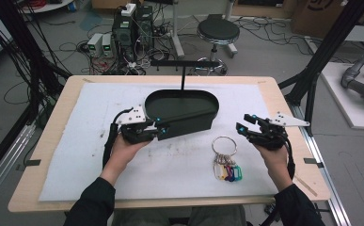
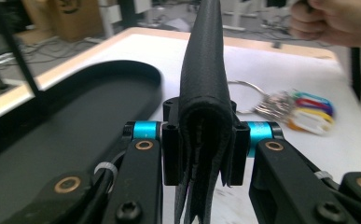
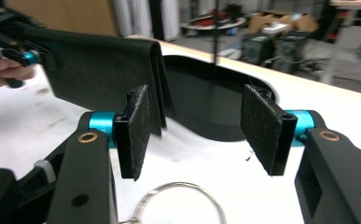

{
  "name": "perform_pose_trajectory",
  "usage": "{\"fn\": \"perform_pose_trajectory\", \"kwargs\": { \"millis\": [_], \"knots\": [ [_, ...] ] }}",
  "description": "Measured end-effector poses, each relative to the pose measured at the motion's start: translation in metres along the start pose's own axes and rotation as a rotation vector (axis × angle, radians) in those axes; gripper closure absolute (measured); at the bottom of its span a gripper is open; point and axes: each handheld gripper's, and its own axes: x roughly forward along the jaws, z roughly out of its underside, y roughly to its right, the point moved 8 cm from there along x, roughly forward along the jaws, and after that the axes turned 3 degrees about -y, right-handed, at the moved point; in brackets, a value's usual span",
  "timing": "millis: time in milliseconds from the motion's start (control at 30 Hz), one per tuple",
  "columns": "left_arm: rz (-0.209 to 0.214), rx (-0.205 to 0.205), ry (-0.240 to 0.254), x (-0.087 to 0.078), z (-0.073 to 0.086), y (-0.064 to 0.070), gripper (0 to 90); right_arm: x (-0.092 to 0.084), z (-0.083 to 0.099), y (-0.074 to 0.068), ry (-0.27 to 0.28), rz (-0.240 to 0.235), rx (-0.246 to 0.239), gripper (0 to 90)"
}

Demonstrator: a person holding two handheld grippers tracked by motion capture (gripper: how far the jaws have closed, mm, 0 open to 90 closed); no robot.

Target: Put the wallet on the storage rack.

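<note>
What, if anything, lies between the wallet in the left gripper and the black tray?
Nothing visible. The left gripper holds the wallet right at the tray's near rim. The key ring lies aside on the mat, by the open right gripper.

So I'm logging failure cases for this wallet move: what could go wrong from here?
1. The left claw pinches the folded black wallet only at one end, so the long free part could sag or twist out of the pads.
2. The wallet hangs at the near wall of the black oval tray; it might catch the rim instead of dropping inside.
3. The open right claw sits just above the key ring and could knock it.
</note>
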Motion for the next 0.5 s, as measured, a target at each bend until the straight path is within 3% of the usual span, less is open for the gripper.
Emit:
{"fn": "perform_pose_trajectory", "kwargs": {
  "millis": [133,300,500],
  "knots": [
    [-0.062,-0.005,0.006,0.004,-0.008,-0.018,74.0,-0.009,0.003,0.012,0.014,0.057,0.036,43.8],
    [-0.090,-0.016,0.023,0.008,-0.012,-0.030,74.0,-0.011,0.004,0.015,0.019,0.073,0.038,43.8],
    [-0.126,-0.015,0.002,0.016,-0.013,-0.048,73.9,-0.011,0.007,0.018,0.015,0.102,0.047,43.1]
  ]
}}
